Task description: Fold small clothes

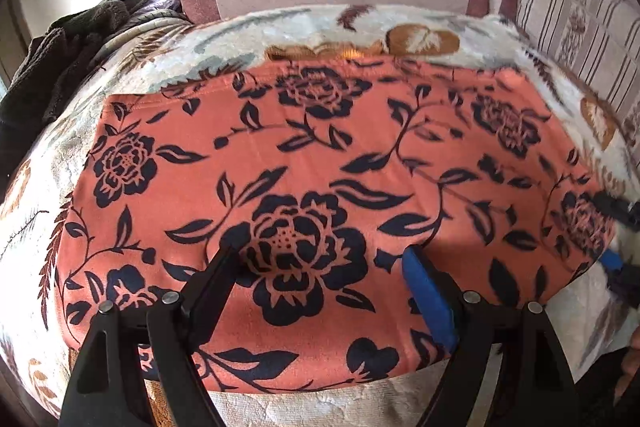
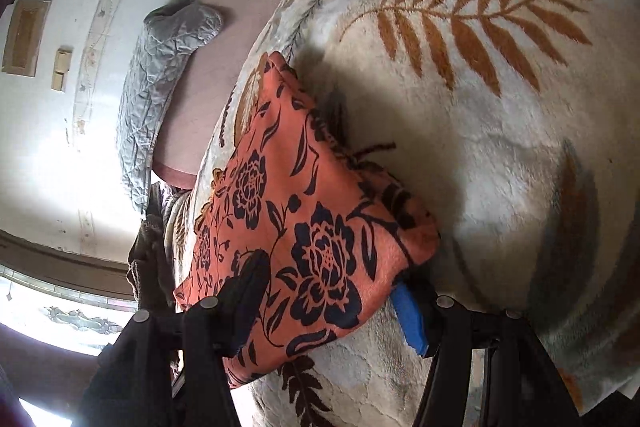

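On the leaf-patterned blanket (image 1: 420, 23), my orange floral garment (image 1: 304, 163) lies spread, folding only part done.

From the left view the cloth rests flat as a wide rectangle, so at least one more fold looks due before it counts as small and tidy. My left gripper (image 1: 324, 259) hovers over its near half with the jaws standing wide and nothing between them. My right gripper (image 2: 332, 291) is at the garment's end, one finger over the cloth and the blue pad (image 2: 410, 319) tucked under its edge; whether it truly pinches, I cannot tell. Dark clothes (image 1: 52, 63) wait at the blanket's side.
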The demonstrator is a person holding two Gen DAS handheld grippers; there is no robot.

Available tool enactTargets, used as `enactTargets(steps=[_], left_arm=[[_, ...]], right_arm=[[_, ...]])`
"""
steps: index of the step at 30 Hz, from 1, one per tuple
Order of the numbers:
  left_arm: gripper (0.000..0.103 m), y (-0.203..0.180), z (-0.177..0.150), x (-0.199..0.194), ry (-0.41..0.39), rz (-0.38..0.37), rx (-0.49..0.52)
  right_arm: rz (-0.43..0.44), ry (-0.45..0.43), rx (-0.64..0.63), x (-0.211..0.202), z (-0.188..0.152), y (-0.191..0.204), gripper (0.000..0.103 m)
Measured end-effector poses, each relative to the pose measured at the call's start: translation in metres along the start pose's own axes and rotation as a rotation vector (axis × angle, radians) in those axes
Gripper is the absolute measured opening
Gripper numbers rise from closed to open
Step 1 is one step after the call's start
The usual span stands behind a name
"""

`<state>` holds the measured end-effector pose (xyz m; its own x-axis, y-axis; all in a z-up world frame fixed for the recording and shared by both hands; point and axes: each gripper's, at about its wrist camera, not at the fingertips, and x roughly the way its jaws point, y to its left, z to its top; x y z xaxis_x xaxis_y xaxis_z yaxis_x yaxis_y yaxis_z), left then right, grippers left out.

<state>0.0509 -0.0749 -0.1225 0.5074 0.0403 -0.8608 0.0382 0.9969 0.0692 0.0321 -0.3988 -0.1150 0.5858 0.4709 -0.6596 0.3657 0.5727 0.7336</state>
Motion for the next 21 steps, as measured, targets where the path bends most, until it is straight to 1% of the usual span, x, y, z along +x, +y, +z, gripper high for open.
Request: enactTargets(steps=[1, 2, 3, 4, 6, 9, 10, 11, 12, 13, 14, 15, 16, 17, 19, 21], left_arm=[[0.085, -0.003, -0.001, 0.002, -0.014, 0.016, 0.017], [0.085, -0.005, -0.003, 0.001, -0.030, 0.026, 0.027], [0.085, -0.005, -0.003, 0.001, -0.033, 0.030, 0.027], [0.085, -0.005, -0.003, 0.001, -0.031, 0.027, 0.025], [0.085, -0.004, -0.002, 0.001, -0.023, 0.019, 0.022], [0.085, -0.001, 0.000, -0.002, -0.014, 0.012, 0.014], [0.085, 0.001, 0.001, -0.004, -0.013, 0.010, -0.003], [0.085, 0.005, 0.002, -0.008, -0.019, 0.006, -0.023], [0.085, 0.008, 0.003, -0.012, -0.036, 0.003, -0.044], [0.085, 0.009, 0.004, -0.016, -0.052, 0.005, -0.058], [0.085, 0.010, 0.005, -0.018, -0.061, 0.007, -0.066], [0.085, 0.010, 0.005, -0.017, -0.054, 0.007, -0.066], [0.085, 0.010, 0.006, -0.013, -0.038, 0.010, -0.063], [0.085, 0.010, 0.006, -0.009, -0.024, 0.015, -0.058], [0.085, 0.010, 0.004, -0.003, -0.011, 0.026, -0.056], [0.085, 0.010, 0.003, -0.003, -0.015, 0.026, -0.054]], right_arm=[[0.001, 0.002, -0.006, 0.003, 0.003, 0.001, 0.062], [0.003, 0.005, -0.019, 0.006, 0.005, 0.003, 0.052], [-0.012, 0.014, -0.039, 0.009, 0.007, 0.005, 0.036], [-0.034, 0.029, -0.058, 0.014, 0.008, 0.007, 0.015], [-0.068, 0.020, -0.099, 0.015, 0.007, 0.011, 0.011], [-0.126, -0.039, -0.199, 0.006, 0.001, 0.028, 0.010], [-0.137, -0.038, -0.214, 0.007, -0.001, 0.031, 0.011], [-0.133, -0.031, -0.209, 0.008, -0.002, 0.030, 0.015], [-0.111, -0.030, -0.175, 0.008, -0.001, 0.024, 0.015], [-0.071, -0.025, -0.127, 0.007, 0.000, 0.017, 0.020], [-0.032, -0.018, -0.084, 0.005, 0.001, 0.010, 0.035], [-0.004, -0.018, -0.053, 0.004, 0.002, 0.005, 0.047], [0.018, -0.029, -0.034, 0.002, 0.003, 0.001, 0.066], [0.038, -0.036, -0.030, 0.000, 0.003, 0.001, 0.067], [0.024, -0.036, -0.049, -0.001, 0.003, 0.004, 0.067], [0.025, -0.031, -0.045, 0.000, 0.002, 0.004, 0.067]])
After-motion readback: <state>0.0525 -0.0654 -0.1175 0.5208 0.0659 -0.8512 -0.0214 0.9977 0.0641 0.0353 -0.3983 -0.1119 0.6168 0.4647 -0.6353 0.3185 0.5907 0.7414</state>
